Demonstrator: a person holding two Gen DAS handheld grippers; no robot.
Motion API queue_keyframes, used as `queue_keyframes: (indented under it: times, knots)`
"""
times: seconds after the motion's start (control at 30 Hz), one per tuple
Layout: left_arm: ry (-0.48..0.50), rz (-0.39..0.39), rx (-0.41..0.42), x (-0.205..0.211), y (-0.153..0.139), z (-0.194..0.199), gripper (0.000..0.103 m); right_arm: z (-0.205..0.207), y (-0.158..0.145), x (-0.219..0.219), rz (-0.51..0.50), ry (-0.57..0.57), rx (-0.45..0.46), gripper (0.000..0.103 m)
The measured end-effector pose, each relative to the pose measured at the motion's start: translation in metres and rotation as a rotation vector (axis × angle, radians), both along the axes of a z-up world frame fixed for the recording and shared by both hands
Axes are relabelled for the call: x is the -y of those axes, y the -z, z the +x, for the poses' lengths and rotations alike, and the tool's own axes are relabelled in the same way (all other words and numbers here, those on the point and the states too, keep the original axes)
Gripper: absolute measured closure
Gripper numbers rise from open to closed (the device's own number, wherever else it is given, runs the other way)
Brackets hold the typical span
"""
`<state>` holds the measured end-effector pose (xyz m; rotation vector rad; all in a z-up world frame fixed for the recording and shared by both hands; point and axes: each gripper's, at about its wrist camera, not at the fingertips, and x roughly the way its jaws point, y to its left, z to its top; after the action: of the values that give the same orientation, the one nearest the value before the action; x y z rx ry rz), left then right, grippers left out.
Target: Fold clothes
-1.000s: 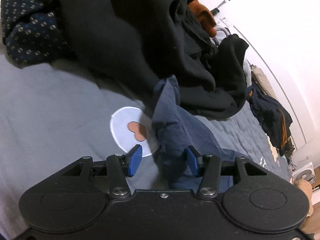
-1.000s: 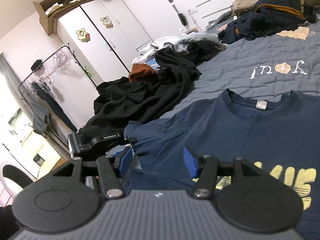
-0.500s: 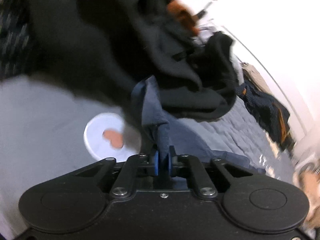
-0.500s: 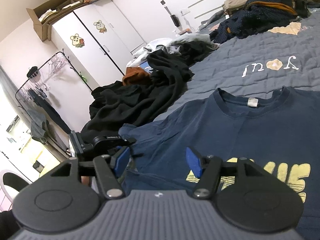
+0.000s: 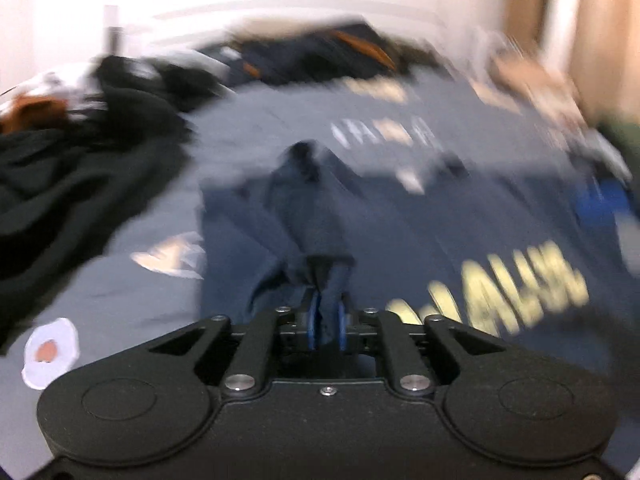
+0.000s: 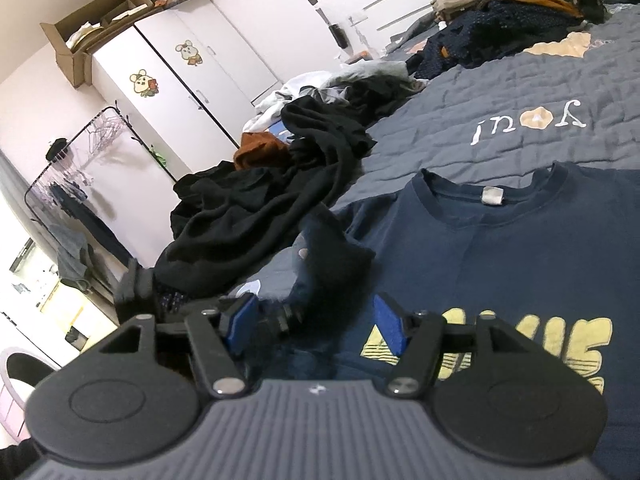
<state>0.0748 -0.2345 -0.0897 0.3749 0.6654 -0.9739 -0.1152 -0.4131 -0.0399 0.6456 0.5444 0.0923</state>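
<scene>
From the right wrist view, bare quilt (image 6: 500,92) at twelve o'clock beyond the T-shirt's (image 6: 520,248) collar leaves open passage. A black clothes heap (image 6: 256,208) blocks ten o'clock. More piled clothes (image 6: 512,28) crowd one o'clock. A lifted sleeve (image 6: 332,256) stands just ahead at eleven.

Navy T-shirt (image 6: 520,248) with yellow print — grey quilt (image 6: 500,92), white lettering.

Each black hand-held gripper (image 5: 326,326) has blue pads (image 6: 390,326) (silver screws).
</scene>
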Motion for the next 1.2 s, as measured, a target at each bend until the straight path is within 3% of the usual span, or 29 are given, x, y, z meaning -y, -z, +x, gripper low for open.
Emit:
queue_keyframes:
  times: [0.07, 0.13, 0.3, 0.43, 0.6, 0.7, 0.87, 0.97, 1.1, 1.2]
  knots:
    - [0.036, -0.004, -0.004, -0.003, -0.004, -0.011, 0.065, 0.0, 0.001, 0.003, 0.007, 0.008, 0.0, 0.04]
    - [0.042, -0.063, -0.02, -0.012, -0.014, -0.016, 0.053, -0.001, 0.001, 0.008, 0.009, 0.018, 0.0, 0.04]
    - [-0.058, -0.213, -0.043, -0.034, -0.03, -0.01, 0.05, -0.004, 0.004, 0.018, 0.018, 0.051, -0.006, 0.039]
    - [-0.118, -0.174, 0.01, -0.029, -0.025, 0.001, 0.05, -0.004, 0.007, 0.024, 0.024, 0.074, -0.015, 0.039]
    - [-0.135, -0.126, -0.003, -0.015, -0.011, 0.02, 0.05, -0.002, 0.009, 0.024, 0.022, 0.072, -0.023, 0.039]
    - [-0.125, -0.094, -0.006, -0.01, -0.002, 0.023, 0.053, -0.001, 0.01, 0.024, 0.022, 0.066, -0.029, 0.039]
    - [-0.105, -0.064, -0.026, -0.01, 0.005, 0.023, 0.091, 0.0, 0.014, 0.024, 0.027, 0.063, -0.042, 0.039]
    - [-0.092, -0.086, -0.067, -0.017, 0.002, 0.024, 0.098, 0.0, 0.015, 0.025, 0.029, 0.063, -0.044, 0.039]
    - [-0.012, -0.133, -0.116, -0.035, -0.013, 0.01, 0.1, 0.0, 0.015, 0.027, 0.033, 0.064, -0.046, 0.039]
    - [0.076, -0.115, -0.153, -0.045, -0.022, -0.007, 0.1, 0.0, 0.016, 0.028, 0.035, 0.065, -0.048, 0.039]
